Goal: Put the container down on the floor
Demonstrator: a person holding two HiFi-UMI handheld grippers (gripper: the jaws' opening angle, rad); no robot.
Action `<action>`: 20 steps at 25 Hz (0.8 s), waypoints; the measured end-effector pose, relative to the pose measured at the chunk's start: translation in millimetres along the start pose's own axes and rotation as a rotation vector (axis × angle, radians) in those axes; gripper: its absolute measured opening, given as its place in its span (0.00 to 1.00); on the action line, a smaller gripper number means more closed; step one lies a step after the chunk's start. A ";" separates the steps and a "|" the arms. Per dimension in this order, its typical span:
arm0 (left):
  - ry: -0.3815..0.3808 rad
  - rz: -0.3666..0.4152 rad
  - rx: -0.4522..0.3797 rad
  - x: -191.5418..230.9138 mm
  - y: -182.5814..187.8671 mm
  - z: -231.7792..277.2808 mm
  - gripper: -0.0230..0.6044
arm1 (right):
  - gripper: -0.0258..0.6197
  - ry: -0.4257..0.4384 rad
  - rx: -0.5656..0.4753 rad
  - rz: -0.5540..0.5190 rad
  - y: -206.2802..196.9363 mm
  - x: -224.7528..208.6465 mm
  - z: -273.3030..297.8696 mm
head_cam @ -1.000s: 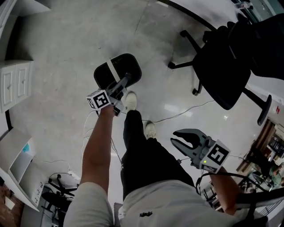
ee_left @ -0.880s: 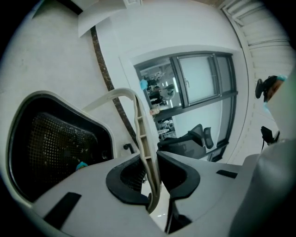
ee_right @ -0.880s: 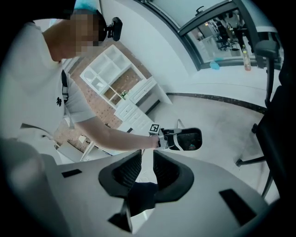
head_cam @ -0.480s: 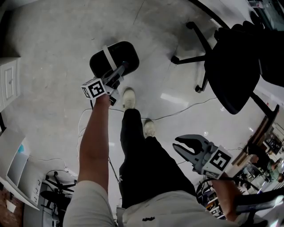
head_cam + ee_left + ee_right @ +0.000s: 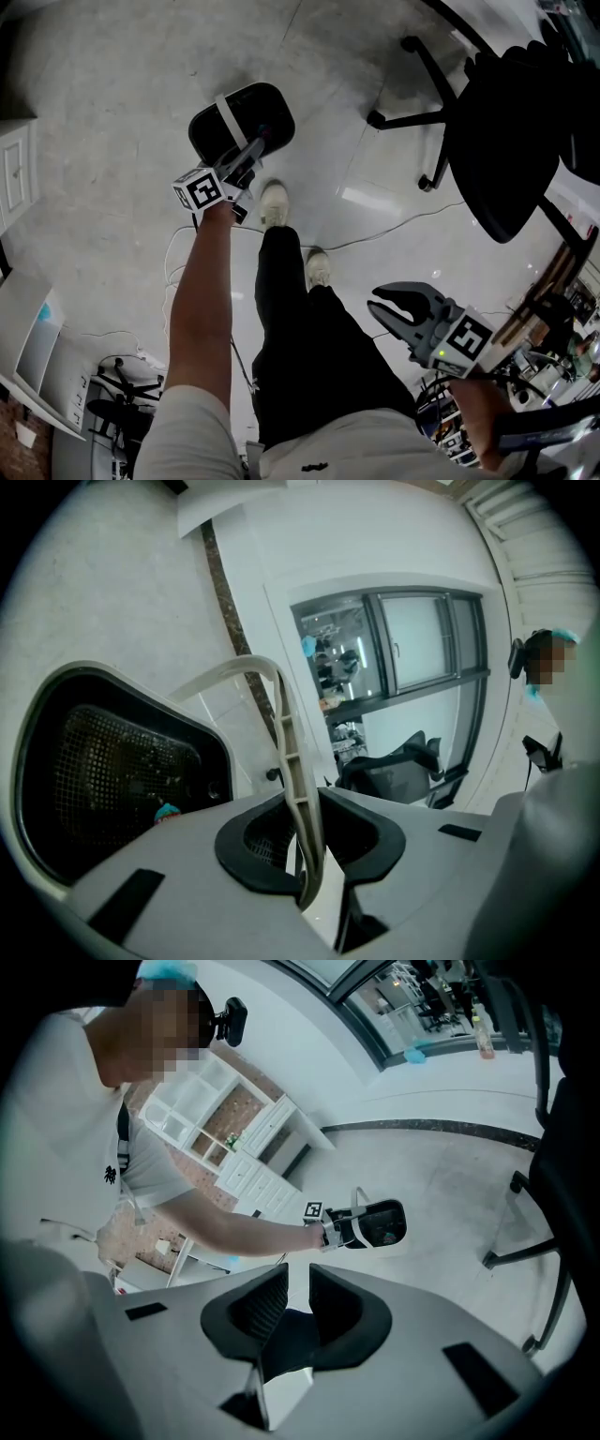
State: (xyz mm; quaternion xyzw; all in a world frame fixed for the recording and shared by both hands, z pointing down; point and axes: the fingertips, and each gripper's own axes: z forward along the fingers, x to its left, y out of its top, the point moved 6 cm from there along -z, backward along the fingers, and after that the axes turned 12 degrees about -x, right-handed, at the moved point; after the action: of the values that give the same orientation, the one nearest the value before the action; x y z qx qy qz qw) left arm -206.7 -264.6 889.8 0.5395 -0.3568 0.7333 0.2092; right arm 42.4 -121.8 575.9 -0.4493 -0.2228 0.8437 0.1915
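Left gripper [image 5: 257,142] clamps handle [image 5: 287,733] of 1 black container [image 5: 253,111]; right gripper [image 5: 375,305] slightly open; 1 office chair [image 5: 502,141] nearby.

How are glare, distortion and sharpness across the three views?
Head view: glare patches on the glossy floor, chair a near-black mass. Left gripper view: strong fisheye, black corners, handle sharp between the jaws. Right gripper view: same fisheye bend, container small but clear.
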 end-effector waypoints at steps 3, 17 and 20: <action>-0.002 0.008 0.014 1.3 -3.3 -0.7 0.15 | 0.15 -0.004 0.016 0.014 -0.7 -1.8 2.8; 0.037 0.056 0.032 2.5 0.5 0.6 0.36 | 0.15 0.015 0.014 0.003 -3.5 -7.7 7.4; 0.076 0.079 0.028 1.8 1.9 -5.8 0.44 | 0.15 0.005 0.008 0.008 -3.3 -6.5 5.9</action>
State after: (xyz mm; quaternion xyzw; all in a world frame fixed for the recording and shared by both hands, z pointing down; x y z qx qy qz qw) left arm -212.4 -261.7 890.0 0.4998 -0.3595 0.7658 0.1859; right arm 41.3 -123.7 585.0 -0.4517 -0.2173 0.8441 0.1907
